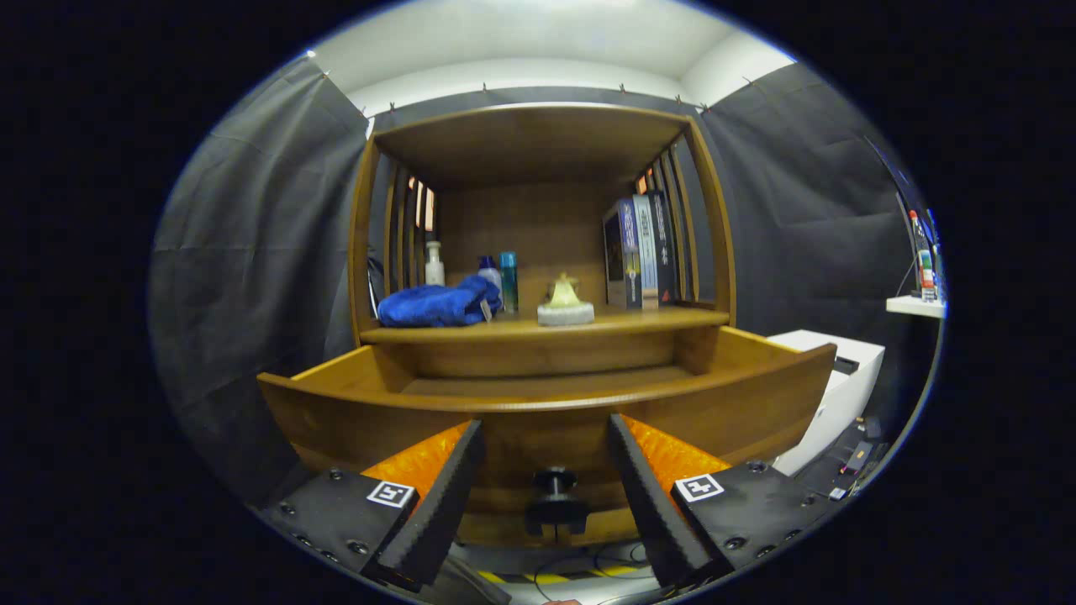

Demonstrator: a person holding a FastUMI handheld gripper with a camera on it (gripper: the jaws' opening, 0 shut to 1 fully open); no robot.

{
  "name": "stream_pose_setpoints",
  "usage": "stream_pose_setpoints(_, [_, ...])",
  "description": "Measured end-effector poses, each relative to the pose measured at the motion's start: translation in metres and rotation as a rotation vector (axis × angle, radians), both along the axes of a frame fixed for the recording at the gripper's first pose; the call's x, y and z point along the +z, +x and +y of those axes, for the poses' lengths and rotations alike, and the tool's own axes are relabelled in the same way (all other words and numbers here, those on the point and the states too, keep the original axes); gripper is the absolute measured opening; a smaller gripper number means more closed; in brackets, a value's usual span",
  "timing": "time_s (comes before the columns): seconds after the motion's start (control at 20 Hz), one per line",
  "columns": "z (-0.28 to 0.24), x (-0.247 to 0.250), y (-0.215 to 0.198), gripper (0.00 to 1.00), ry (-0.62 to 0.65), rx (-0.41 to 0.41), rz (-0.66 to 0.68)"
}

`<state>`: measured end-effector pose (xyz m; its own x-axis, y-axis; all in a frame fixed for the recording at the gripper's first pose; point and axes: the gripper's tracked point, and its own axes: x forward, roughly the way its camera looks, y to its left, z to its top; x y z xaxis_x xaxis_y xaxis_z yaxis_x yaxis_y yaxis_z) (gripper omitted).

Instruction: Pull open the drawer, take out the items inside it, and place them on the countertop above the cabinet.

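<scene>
Book spines too small and blurred to read; no legible writing elsewhere. Landmark: brown wooden drawer (546, 403), pulled out of the brown wooden cabinet (538, 151). Gripper (546, 437) jaws spread wide, gripping nothing; the drawer front fills the gap between the fingers (445, 491). The drawer's black round knob (555, 496) sits between the fingers, touching neither. Drawer interior looks bare as far as visible. On the wooden countertop (656, 319) just above the drawer: crumpled blue cloth (437, 304), white bottle (434, 265), teal bottle (508, 281), pale yellow ornament on a white round base (565, 302), upright row of books (643, 250).
</scene>
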<state>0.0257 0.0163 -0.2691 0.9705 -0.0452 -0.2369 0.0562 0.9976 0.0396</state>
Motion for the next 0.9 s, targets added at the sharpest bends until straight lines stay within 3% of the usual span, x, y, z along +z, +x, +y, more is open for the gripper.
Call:
stream_pose_setpoints(0.1, [0.001, 0.001, 0.003, 0.97, 0.033, -0.006, -0.008])
stream_pose_setpoints(0.25, [-0.002, 0.005, 0.015, 0.97, -0.022, 0.008, -0.007])
stream_pose_setpoints(0.9, [-0.003, -0.001, 0.119, 0.98, -0.042, 0.003, 0.020])
